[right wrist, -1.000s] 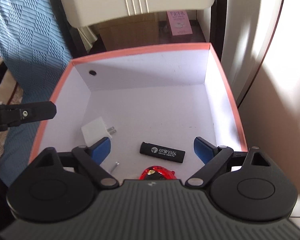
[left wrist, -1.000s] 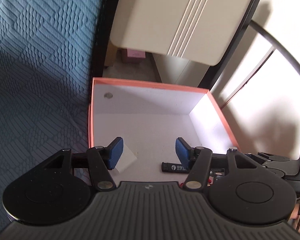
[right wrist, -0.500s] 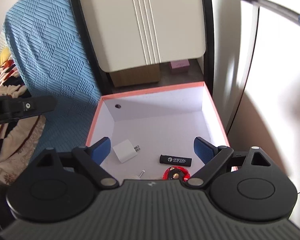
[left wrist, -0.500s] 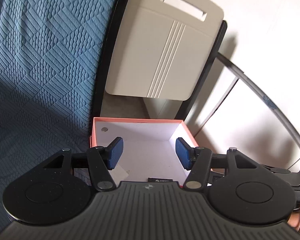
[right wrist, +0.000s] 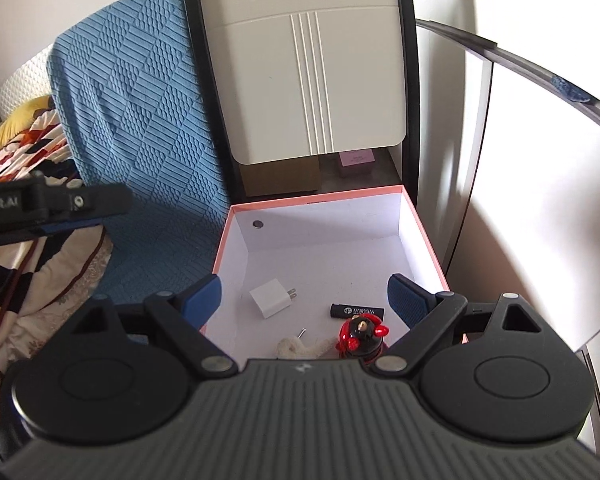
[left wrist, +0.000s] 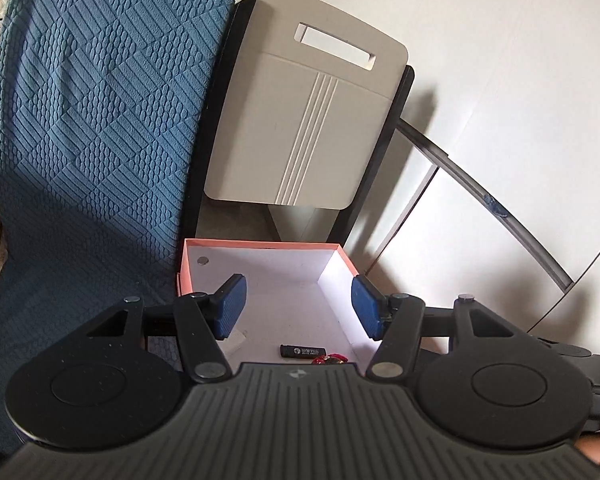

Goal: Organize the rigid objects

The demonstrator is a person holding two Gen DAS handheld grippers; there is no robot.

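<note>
**Both grippers wide, stuff sits in the pink box**

Left wrist view: left gripper is spread wide, holding nothing, above the pink box. The black stick lies flat on the box floor, long axis running left-right.

Right wrist view: right gripper is also wide and empty. White charger has prongs pointing right, toward the black stick. Red figure stands just in front of the stick.

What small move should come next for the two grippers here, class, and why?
Probably draw both away from the box: the left gripper and right gripper are open and empty, and the charger, black stick and red piece lie inside.
</note>
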